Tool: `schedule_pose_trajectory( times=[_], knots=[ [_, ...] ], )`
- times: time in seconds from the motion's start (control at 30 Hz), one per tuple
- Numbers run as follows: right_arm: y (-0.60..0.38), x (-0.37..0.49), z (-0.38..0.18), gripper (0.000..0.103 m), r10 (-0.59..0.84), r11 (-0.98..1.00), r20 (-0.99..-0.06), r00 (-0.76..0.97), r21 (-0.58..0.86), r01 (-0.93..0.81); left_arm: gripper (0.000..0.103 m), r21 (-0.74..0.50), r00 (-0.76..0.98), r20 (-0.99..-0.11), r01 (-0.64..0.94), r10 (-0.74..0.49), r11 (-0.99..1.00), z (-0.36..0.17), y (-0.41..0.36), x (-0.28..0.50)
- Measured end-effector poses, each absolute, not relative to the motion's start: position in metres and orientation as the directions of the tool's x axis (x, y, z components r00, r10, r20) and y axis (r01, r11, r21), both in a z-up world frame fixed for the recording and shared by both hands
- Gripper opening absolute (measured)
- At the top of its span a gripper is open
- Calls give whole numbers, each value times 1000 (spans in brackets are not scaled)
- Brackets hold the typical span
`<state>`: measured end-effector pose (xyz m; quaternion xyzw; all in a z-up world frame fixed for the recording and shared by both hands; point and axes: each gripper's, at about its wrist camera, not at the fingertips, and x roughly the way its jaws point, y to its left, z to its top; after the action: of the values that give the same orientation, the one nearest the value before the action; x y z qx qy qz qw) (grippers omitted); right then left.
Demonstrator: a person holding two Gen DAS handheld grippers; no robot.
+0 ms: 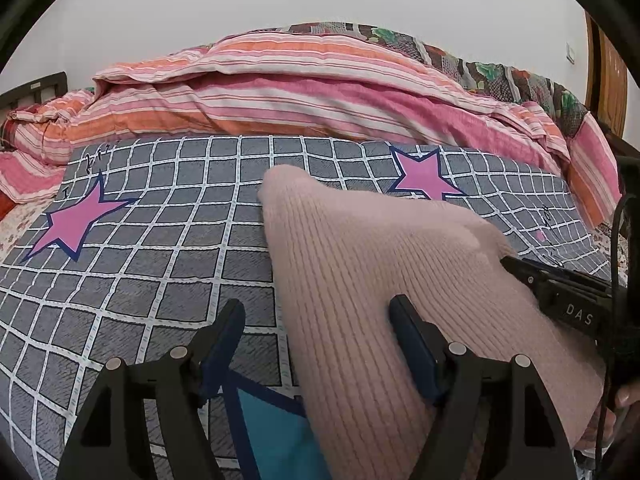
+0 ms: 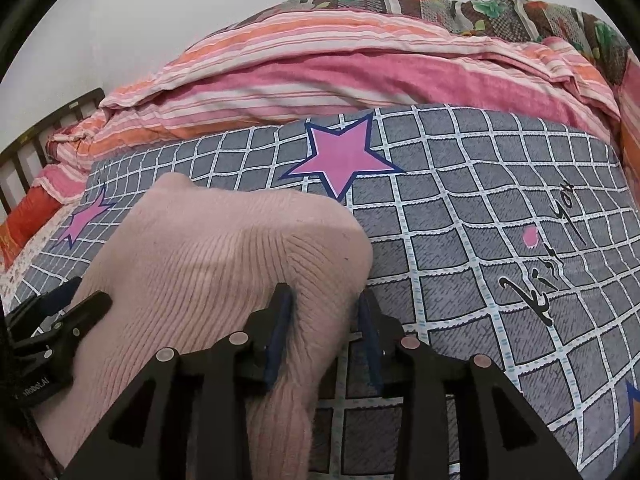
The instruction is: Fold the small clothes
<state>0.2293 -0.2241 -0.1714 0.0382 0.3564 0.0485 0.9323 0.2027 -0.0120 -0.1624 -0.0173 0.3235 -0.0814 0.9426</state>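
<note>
A pale pink ribbed knit garment (image 1: 372, 264) lies on the grey checked bedspread (image 1: 152, 240), folded into a long strip. My left gripper (image 1: 318, 312) is open, its fingers straddling the garment's left edge low over the bed. In the right wrist view the same garment (image 2: 224, 256) fills the left half. My right gripper (image 2: 326, 300) stands open around the garment's right edge, one finger on the knit, one beside it. The right gripper also shows at the right of the left wrist view (image 1: 560, 288), and the left gripper at the left of the right wrist view (image 2: 60, 320).
A rolled pink and orange striped quilt (image 1: 304, 92) lies along the far side of the bed, with a patterned blanket (image 1: 480, 64) behind it. A dark wooden headboard (image 2: 44, 132) is at the far left. Pink stars (image 2: 344, 156) and black lettering mark the bedspread.
</note>
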Motion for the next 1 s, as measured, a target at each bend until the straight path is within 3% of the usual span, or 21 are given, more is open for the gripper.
schedule_pose_trajectory(
  times=[0.87, 1.0],
  knots=[
    [-225, 226, -168, 38, 122, 992, -644, 756, 113, -64, 77, -132, 774, -604, 140, -191, 981, -162, -5, 204],
    [-233, 225, -167, 52, 131, 987, -645, 753, 154, -39, 77, -227, 740, -619, 153, -264, 962, -162, 7, 210]
  ],
)
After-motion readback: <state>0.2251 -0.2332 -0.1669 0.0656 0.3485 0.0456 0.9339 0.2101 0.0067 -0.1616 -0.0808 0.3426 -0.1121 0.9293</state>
